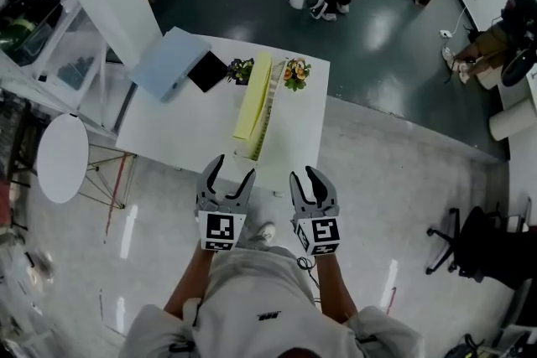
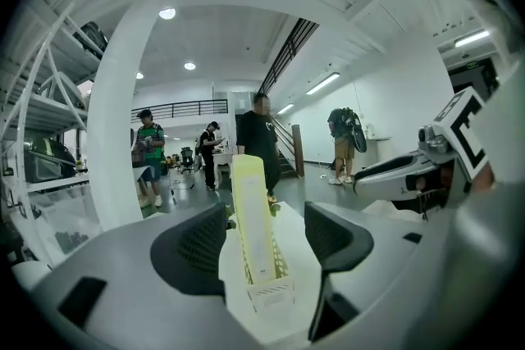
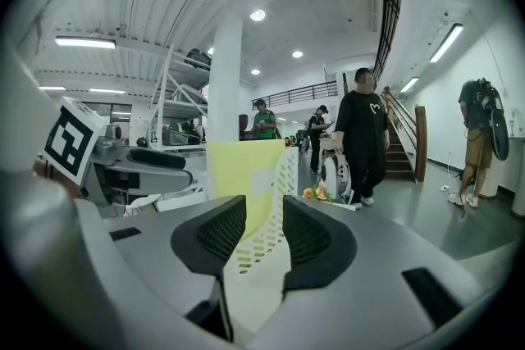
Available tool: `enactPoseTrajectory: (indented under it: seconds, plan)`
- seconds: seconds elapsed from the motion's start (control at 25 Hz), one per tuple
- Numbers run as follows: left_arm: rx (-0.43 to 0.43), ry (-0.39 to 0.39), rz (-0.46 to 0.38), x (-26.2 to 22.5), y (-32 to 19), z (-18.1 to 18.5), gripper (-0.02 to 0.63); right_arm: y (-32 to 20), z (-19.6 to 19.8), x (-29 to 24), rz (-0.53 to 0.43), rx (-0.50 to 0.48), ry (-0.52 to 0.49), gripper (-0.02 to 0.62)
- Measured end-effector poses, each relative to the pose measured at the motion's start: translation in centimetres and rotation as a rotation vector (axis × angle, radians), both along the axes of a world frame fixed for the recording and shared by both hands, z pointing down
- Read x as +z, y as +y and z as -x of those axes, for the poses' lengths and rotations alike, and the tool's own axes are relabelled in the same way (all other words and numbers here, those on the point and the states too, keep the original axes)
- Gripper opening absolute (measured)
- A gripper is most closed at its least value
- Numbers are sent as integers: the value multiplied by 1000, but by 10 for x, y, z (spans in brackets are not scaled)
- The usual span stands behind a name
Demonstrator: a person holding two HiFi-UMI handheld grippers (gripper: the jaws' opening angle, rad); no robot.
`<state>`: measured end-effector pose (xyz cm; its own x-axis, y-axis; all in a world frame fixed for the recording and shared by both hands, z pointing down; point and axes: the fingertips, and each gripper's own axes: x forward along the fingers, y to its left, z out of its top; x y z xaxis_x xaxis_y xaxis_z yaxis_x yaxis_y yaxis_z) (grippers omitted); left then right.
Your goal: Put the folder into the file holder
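Folder [image 1: 250, 96], yellow, stands on edge inside the white mesh file holder [image 1: 262, 130] at mid-table, so the task looks done or v. close to it, going by how things lie. It leans toward the holder's left wall & its top rises well above the mesh. Holder's near end sits close to the front edge of the table [image 1: 168, 130]; its far end is just beside a small bunch of flowers [image 1: 295, 73].

Left gripper [image 1: 234, 170]: jaws wide apart, nothing btwn the pads. The folder & holder show thru the gap but lie further off, no contact. Right gripper [image 1: 304, 178]: jaws also apart w/ a narrower gap, nothing gripped; the mesh is only seen beyond them. Both hover at the table's near edge, apart from the holder.

Risks from here, as I read it:
- A fwd nudge w/ either gripper hits the holder's near end. Light plastic on a smooth top would prob. slide or skew & shove the flowers.
- A sideways knock on the tall folder top could tip the holder, since the folder's weight leans to one side.
- Dragging the holder toward the person could drop it off the near edge.

Safest call: back off clear, jaws left open.
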<state>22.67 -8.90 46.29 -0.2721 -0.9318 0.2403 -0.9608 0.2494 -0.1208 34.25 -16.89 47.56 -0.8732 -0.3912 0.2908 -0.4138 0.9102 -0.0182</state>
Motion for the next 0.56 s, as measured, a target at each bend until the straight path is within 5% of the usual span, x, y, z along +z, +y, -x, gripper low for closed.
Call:
enactPoseTrajectory:
  seconds: [0.56]
  plan:
    - [-36,0,-25,-14,1,-11,308,5,-1,-20,-25,-39,-30,137]
